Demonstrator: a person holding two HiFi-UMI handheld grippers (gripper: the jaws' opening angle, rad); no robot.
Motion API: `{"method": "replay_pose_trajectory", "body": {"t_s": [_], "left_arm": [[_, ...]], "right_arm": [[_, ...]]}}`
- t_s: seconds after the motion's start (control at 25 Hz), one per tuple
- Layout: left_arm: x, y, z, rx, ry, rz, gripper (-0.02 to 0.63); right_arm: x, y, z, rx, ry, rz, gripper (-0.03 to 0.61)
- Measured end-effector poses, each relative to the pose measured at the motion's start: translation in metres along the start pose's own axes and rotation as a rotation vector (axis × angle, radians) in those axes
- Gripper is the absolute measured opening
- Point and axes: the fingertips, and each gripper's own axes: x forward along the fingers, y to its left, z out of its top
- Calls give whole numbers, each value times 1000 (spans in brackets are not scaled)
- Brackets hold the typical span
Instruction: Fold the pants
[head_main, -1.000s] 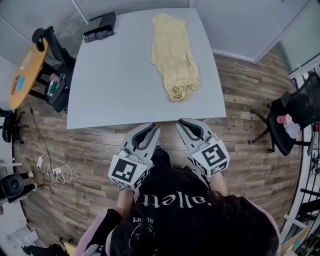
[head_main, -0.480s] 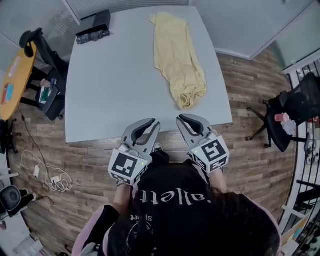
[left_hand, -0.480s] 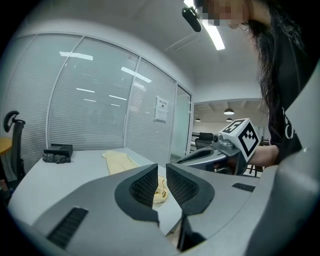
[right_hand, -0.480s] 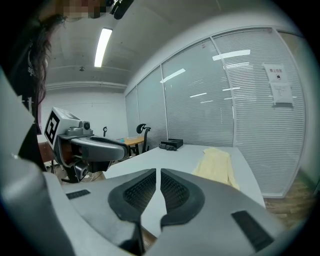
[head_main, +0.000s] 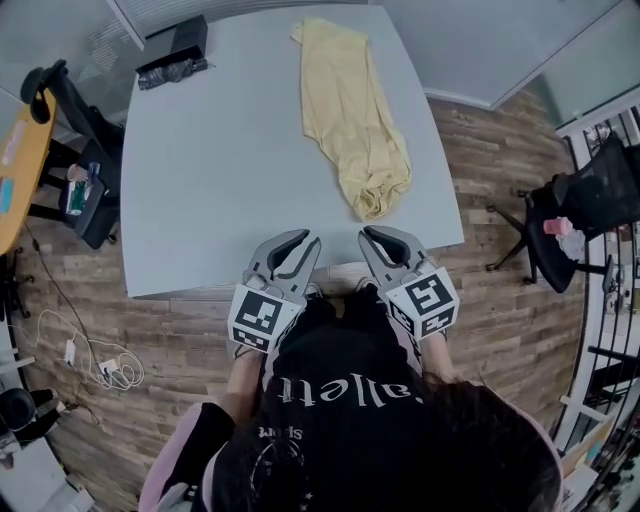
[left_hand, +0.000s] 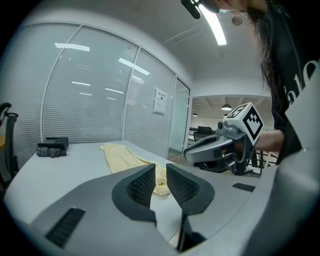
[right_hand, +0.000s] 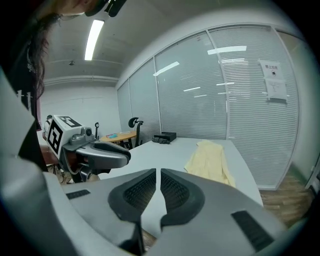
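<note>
Pale yellow pants (head_main: 352, 110) lie lengthwise on the right half of the grey table (head_main: 220, 180), the bunched end nearest me; they show too in the left gripper view (left_hand: 122, 156) and the right gripper view (right_hand: 209, 159). My left gripper (head_main: 290, 247) hovers at the table's near edge, jaws shut on nothing. Just to its right, my right gripper (head_main: 385, 240) is also shut and empty. Both sit well short of the pants. Each gripper shows in the other's view, the right gripper (left_hand: 220, 150) and the left gripper (right_hand: 95, 155).
A black box with a dark bundle (head_main: 172, 52) sits at the table's far left corner. Office chairs stand to the left (head_main: 75, 150) and right (head_main: 580, 210). A round wooden side table (head_main: 15, 180) is at far left; cables (head_main: 95, 360) lie on the wood floor.
Both grippers have drifted slightly toward the table's near edge. The head view has shifted, so the table and pants sit a little more to the left. Jaws stayed shut.
</note>
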Motion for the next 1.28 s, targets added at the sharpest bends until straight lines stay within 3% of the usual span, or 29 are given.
{"method": "replay_pose_trajectory", "body": {"t_s": [0.24,0.4,0.64,0.8,0.96,1.28], "left_arm": [[34,-7,-24,31,23,-52,71],[63,-16,-47,82,110,-91,81],[104,-19,-73,74,217,-103,155],[129,-16,-91,82,294,-98,172],[151,-19,-109,85,349,-101,190],[181,-27,-141,175,488,-111,218]], "right_arm": [[7,-32,-23,52,38,-16,41],[13,-60,-41,43,80,-17,41],[24,-106,-63,18,156,-8,43],[34,-133,-80,-49,222,33,49],[46,-154,-104,-135,304,94,162],[75,-185,-143,-318,450,197,210]]}}
